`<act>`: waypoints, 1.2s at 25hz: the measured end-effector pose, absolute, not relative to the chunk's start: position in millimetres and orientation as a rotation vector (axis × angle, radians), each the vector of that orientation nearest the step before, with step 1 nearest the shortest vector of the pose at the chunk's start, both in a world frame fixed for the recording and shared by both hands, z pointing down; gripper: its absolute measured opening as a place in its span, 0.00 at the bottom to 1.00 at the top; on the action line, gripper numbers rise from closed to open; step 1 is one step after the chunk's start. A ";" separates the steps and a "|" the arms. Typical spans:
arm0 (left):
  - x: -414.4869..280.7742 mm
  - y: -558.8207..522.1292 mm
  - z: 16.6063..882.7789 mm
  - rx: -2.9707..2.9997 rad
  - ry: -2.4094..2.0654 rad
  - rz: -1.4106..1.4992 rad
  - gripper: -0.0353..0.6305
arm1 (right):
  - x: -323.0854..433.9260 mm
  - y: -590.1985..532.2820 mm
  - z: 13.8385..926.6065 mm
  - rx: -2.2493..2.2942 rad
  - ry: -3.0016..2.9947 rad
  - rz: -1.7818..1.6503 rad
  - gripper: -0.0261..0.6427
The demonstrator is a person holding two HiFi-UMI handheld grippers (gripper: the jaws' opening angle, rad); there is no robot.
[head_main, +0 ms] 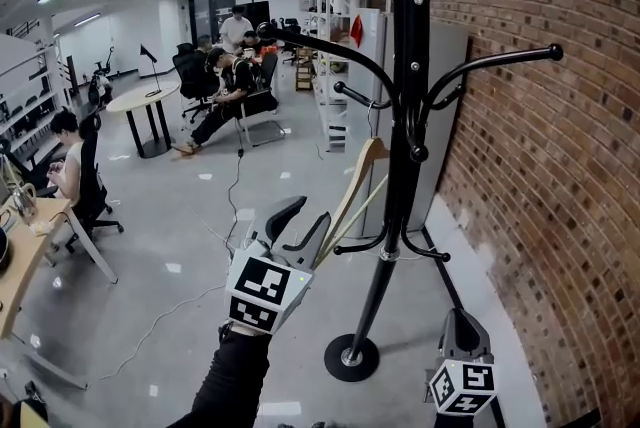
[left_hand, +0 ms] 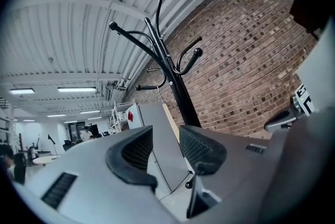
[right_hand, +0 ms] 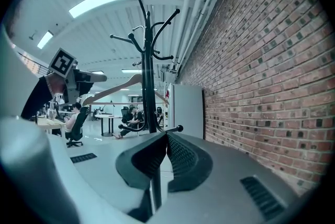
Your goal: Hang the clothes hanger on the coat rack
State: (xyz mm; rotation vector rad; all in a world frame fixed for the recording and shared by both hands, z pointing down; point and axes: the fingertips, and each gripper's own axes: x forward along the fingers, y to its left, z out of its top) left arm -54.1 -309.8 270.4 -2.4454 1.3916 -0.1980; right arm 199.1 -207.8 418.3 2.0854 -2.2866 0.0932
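The black coat rack (head_main: 405, 116) stands by the brick wall. A wooden clothes hanger (head_main: 355, 188) hangs by its wire hook from one of the rack's lower arms. My left gripper (head_main: 312, 211) is open just left of the hanger's lower end, with nothing pressed between its pads. In the left gripper view the gripper (left_hand: 166, 136) shows a clear gap, and a strip of the hanger (left_hand: 170, 119) and the rack (left_hand: 172, 77) lie beyond it. My right gripper (head_main: 458, 318) is low at the right, shut and empty (right_hand: 166, 136). The right gripper view shows the rack (right_hand: 148, 60) and the hanger (right_hand: 112, 90).
A brick wall (head_main: 560, 166) runs along the right. Behind the rack stand a grey cabinet (head_main: 440, 116) and shelves (head_main: 330, 46). The rack's round base (head_main: 350, 357) sits on the floor. Seated people (head_main: 230, 86), office chairs and a round table (head_main: 145, 101) fill the far left; a cable (head_main: 236, 186) crosses the floor.
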 end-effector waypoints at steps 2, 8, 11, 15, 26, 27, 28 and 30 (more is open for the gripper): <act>-54.9 -303.4 282.1 -2.462 1.382 -0.191 0.27 | 197.7 -209.6 414.7 2.079 -2.294 0.082 0.05; -68.5 -285.0 311.2 -2.501 1.429 -0.183 0.27 | 180.3 -211.7 396.8 2.028 -2.349 0.031 0.05; -75.0 -274.7 323.2 -2.517 1.459 -0.182 0.27 | 173.8 -212.5 391.4 2.007 -2.370 0.011 0.05; -83.1 -262.2 332.3 -2.539 1.501 -0.170 0.26 | 170.3 -214.8 386.8 1.990 -2.385 -0.013 0.05; -89.5 -238.8 354.9 -2.581 1.585 -0.083 0.06 | 154.2 -213.9 376.0 1.977 -2.431 -0.051 0.05; -88.7 -238.8 356.1 -2.592 1.597 -0.072 0.06 | 154.1 -214.1 373.4 1.975 -2.433 -0.051 0.05; -88.4 -238.8 357.8 -2.598 1.610 -0.071 0.06 | 153.6 -214.0 370.4 1.973 -2.434 -0.054 0.05; -90.6 -237.4 364.5 -2.599 1.632 -0.081 0.06 | 150.1 -211.7 367.0 1.975 -2.434 -0.070 0.05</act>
